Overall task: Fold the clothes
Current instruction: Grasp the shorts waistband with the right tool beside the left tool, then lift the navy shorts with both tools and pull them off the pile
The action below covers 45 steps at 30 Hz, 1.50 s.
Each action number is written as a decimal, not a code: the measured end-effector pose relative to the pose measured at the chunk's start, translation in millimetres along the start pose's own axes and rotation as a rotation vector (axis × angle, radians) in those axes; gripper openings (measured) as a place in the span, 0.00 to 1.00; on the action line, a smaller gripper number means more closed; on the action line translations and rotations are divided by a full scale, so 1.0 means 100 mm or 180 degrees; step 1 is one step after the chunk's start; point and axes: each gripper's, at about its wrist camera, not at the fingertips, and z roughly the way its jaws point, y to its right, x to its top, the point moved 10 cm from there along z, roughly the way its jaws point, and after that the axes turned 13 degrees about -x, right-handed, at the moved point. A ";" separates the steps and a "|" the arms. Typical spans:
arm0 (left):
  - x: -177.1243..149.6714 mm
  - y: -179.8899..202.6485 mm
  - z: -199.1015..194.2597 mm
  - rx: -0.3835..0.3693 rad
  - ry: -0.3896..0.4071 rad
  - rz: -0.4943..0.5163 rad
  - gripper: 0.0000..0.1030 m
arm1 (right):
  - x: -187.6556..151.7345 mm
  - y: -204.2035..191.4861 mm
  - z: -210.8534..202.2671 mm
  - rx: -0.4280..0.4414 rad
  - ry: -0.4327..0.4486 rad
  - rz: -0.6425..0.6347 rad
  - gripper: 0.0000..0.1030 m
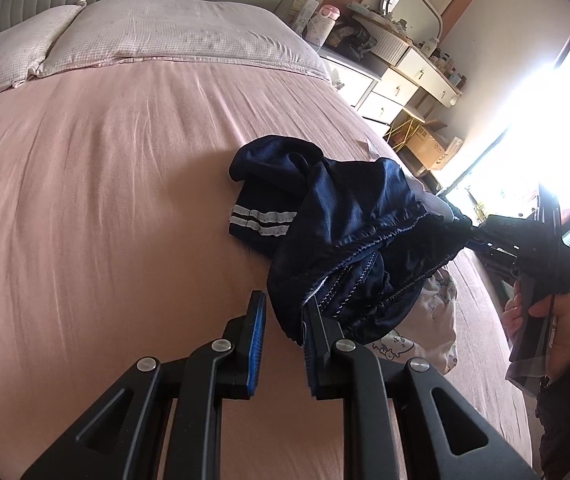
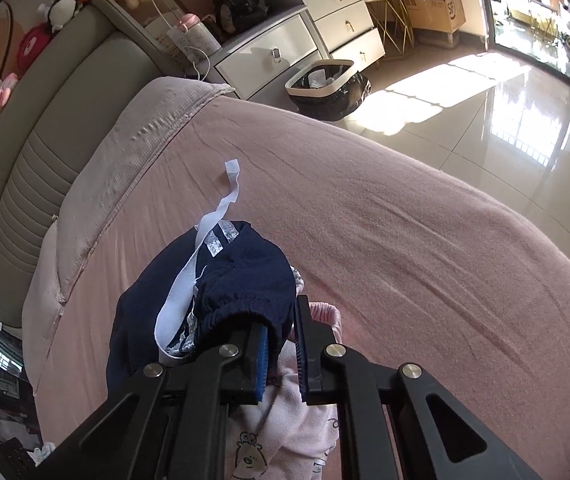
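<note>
Navy shorts (image 1: 345, 208) with two white stripes (image 1: 257, 218) lie bunched on the pink bed sheet (image 1: 105, 200), their elastic waistband lifted and stretched between both grippers. My left gripper (image 1: 283, 304) is shut on the near part of the waistband, the fabric draped over its right finger. My right gripper (image 1: 465, 224), held by a hand (image 1: 557, 320), grips the far end. In the right wrist view the right gripper (image 2: 281, 312) is shut on the navy shorts (image 2: 237, 272) at the waistband, and a white drawstring (image 2: 221, 208) trails off across the sheet.
A pale pink printed garment (image 1: 437, 320) (image 2: 285, 432) lies under the shorts near the bed's edge. Pillows (image 1: 165, 36) sit at the headboard. Beside the bed stand white drawers (image 2: 273, 56), a lined waste bin (image 2: 325, 84) and a cardboard box (image 2: 437, 8).
</note>
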 end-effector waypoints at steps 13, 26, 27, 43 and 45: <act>0.09 -0.31 -0.64 0.0130 0.0302 -0.0081 0.15 | -0.09 -0.78 -0.57 -0.0299 0.0720 -0.0987 0.08; 0.38 -0.69 -1.75 0.0503 0.0703 -0.0128 0.15 | -0.36 -1.93 -1.27 0.0061 0.0996 -0.1562 0.08; 0.41 -0.70 -1.85 0.0542 0.0724 -0.0114 0.15 | -0.38 -2.02 -1.33 0.0069 0.1020 -0.1610 0.08; 0.61 -1.05 -3.22 0.0979 0.1071 -0.0175 0.15 | -0.81 -3.21 -2.21 0.0651 0.1246 -0.1998 0.08; 0.59 -1.05 -3.32 0.1029 0.1089 -0.0141 0.15 | -0.90 -3.36 -2.30 0.0762 0.1247 -0.2068 0.08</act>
